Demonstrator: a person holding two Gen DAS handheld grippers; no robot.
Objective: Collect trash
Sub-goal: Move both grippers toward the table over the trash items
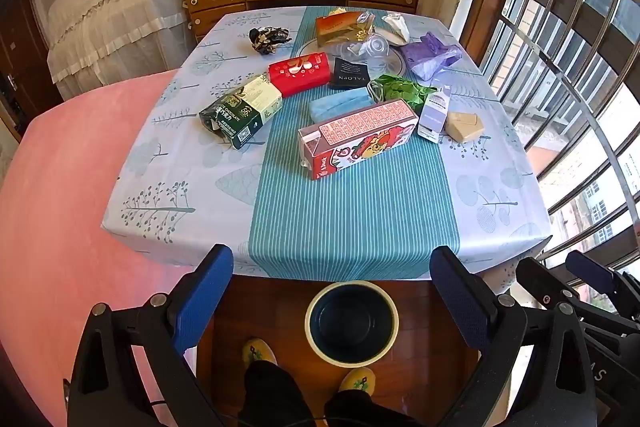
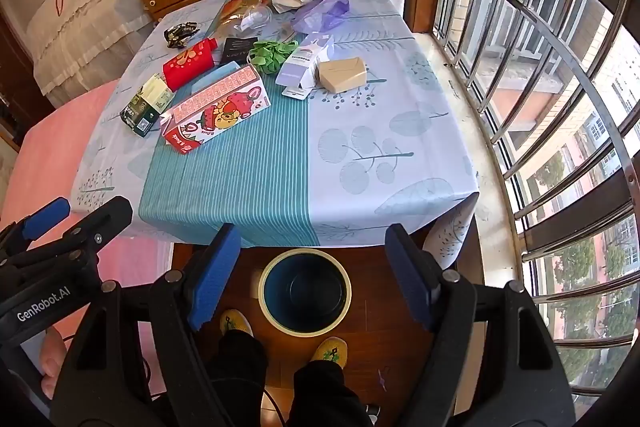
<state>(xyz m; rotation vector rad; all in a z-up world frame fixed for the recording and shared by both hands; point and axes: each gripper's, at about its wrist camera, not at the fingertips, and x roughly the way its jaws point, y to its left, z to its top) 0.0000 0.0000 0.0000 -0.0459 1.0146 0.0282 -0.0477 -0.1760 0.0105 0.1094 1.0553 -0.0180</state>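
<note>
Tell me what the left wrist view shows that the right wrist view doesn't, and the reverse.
Only the left view: the blue mask in full, and the right gripper at its edge.
Only the right view: a thumb on the left gripper's handle, and trees outside the window.
Both: the bin on the floor, the strawberry carton, the tan box, yellow slippers.

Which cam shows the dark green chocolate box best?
Left wrist. There the dark green and cream chocolate box lies fully exposed on the table's left side, its printed face readable. In the right wrist view the same box is smaller and its near end is hidden behind the pink strawberry carton.
</note>
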